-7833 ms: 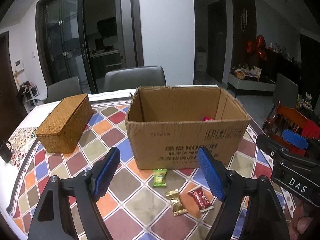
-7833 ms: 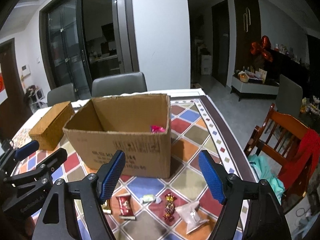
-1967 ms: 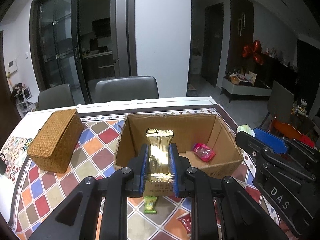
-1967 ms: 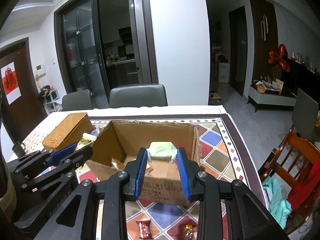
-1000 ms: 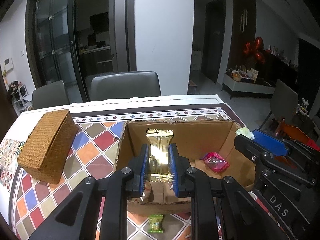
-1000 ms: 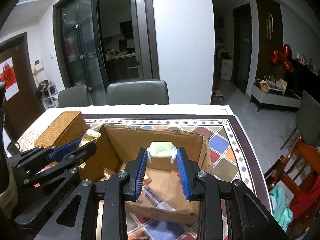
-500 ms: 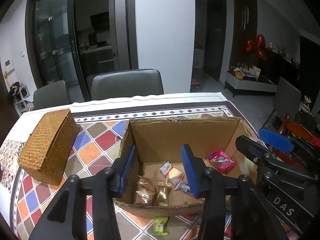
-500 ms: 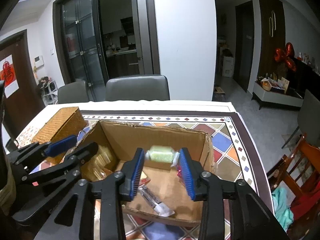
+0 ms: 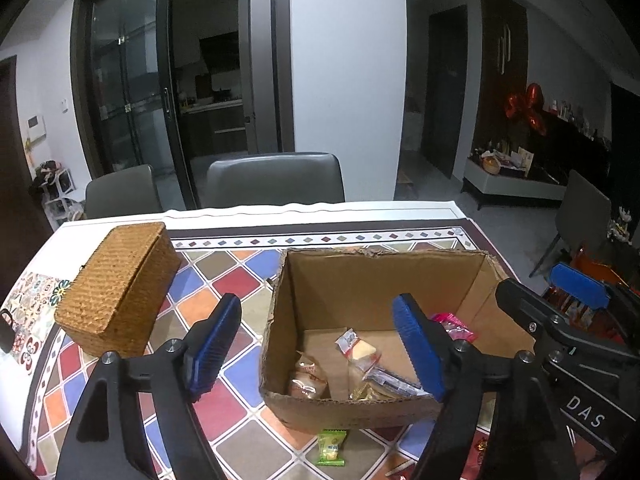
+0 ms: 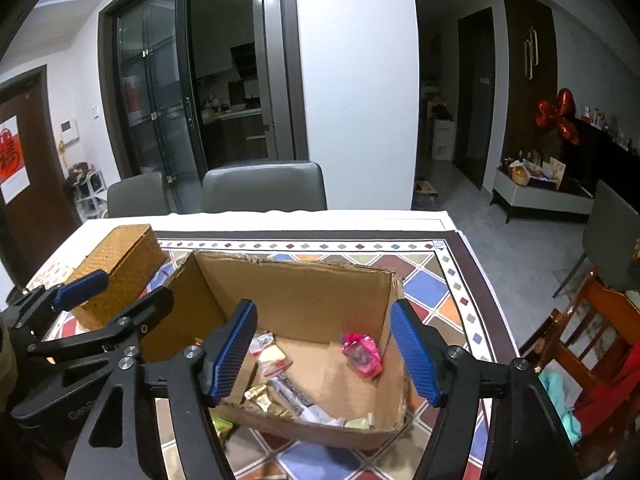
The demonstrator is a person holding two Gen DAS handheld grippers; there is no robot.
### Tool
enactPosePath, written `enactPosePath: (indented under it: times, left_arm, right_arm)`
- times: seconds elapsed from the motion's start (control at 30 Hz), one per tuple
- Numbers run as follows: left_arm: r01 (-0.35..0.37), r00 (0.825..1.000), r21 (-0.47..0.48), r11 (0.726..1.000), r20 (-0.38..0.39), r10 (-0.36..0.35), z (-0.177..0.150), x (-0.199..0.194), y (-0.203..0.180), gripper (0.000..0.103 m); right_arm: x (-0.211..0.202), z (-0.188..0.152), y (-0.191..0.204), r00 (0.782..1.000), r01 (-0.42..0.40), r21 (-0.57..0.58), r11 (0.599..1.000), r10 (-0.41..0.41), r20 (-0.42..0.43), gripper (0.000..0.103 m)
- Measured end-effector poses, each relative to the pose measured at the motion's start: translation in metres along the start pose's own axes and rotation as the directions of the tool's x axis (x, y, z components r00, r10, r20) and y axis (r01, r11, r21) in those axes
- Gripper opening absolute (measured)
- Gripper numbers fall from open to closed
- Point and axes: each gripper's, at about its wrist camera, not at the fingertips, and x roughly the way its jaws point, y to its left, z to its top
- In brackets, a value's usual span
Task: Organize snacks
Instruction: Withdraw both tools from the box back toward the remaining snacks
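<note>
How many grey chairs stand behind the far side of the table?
2: one grey chair behind the middle of the table's far edge, another grey chair further left, near the glass doors. Others may be hidden.

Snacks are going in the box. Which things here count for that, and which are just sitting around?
Part of the job:
cardboard box
snack packets inside it
green snack packet on the table
both hand-held grippers, jaws opening, nothing between them: left, right

Just lying about:
wicker box
grey chairs
</note>
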Motion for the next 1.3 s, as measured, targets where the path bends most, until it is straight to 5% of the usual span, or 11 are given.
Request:
enactPosePath:
  times: [1.3]
  left_arm:
    - [0.003,0.998,0.032,0.999,0.063,-0.005,-0.027,-0.074,-0.010,0.082]
  right_arm:
    - [-0.081,-0.017,-0.011,0.995,0.057,0.028,0.998,-0.059,0.079,0.070]
